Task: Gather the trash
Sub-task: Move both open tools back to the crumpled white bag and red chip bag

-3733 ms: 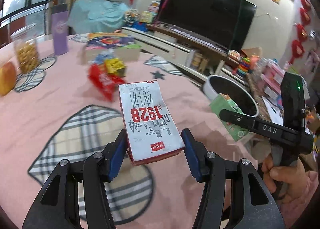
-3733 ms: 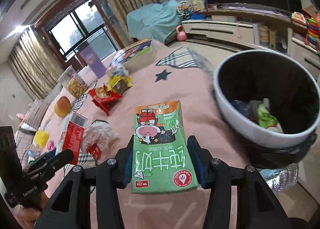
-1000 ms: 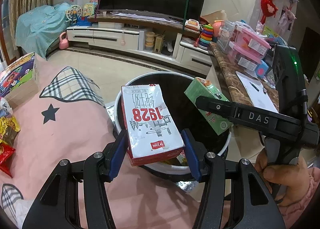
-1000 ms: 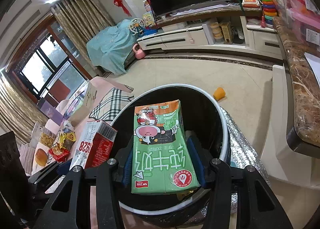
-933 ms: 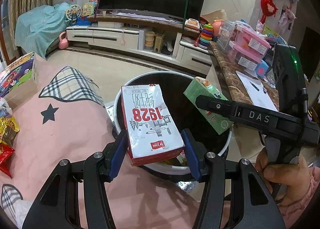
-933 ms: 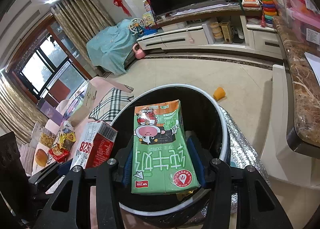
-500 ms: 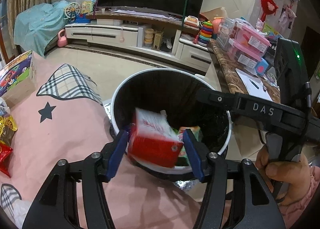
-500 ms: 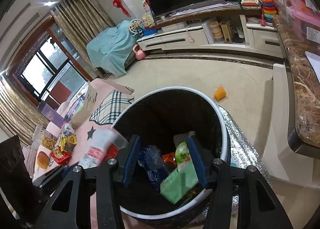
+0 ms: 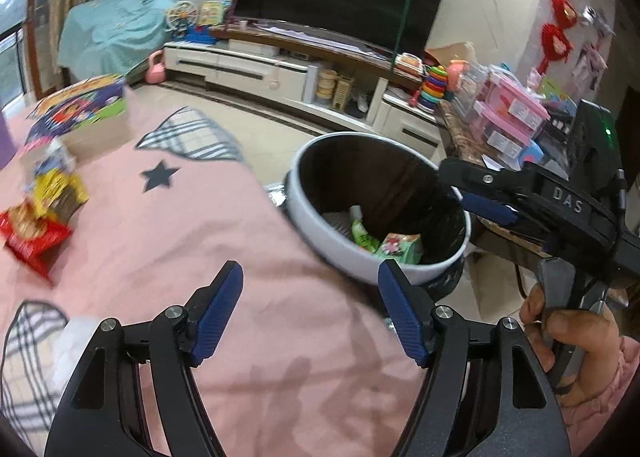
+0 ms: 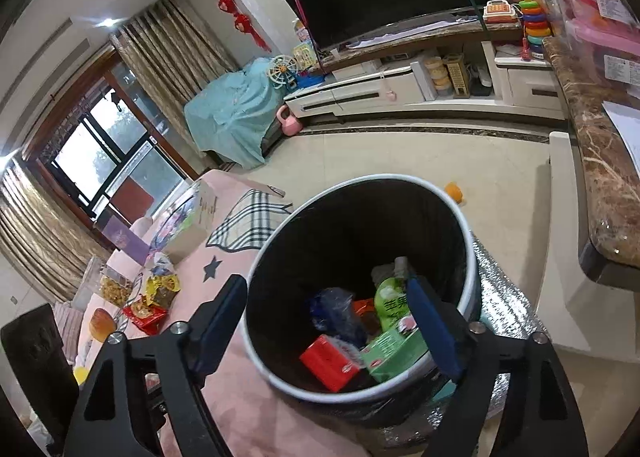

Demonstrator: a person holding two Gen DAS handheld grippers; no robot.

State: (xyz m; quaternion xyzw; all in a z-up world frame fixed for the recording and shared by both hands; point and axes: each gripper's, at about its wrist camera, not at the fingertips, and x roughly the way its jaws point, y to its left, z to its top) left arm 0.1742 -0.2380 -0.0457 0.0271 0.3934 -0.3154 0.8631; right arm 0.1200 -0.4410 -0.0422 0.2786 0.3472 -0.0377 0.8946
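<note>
Cartons that a second ago sat clamped in both tools now lie in the bin (image 10: 256, 321): the red-and-white milk carton (image 10: 330, 362) low at the left of the heap, the green milk carton (image 10: 394, 351) just beside it on the right, among a blue bag and a green pouch. Snack wrappers (image 9: 38, 217) are on the pink surface (image 9: 192, 241) at the far left, well apart from the bin. The left tool (image 9: 310, 311) has swung away from the bin mouth and hangs over the surface, its jaws opening with nothing between them; the bin stands ahead and to its right. The right tool (image 10: 326, 327) hangs above the bin, jaws opening and released, both cartons lying below and between its pads. At the far right a hand (image 9: 572, 341) grips its handle.
</note>
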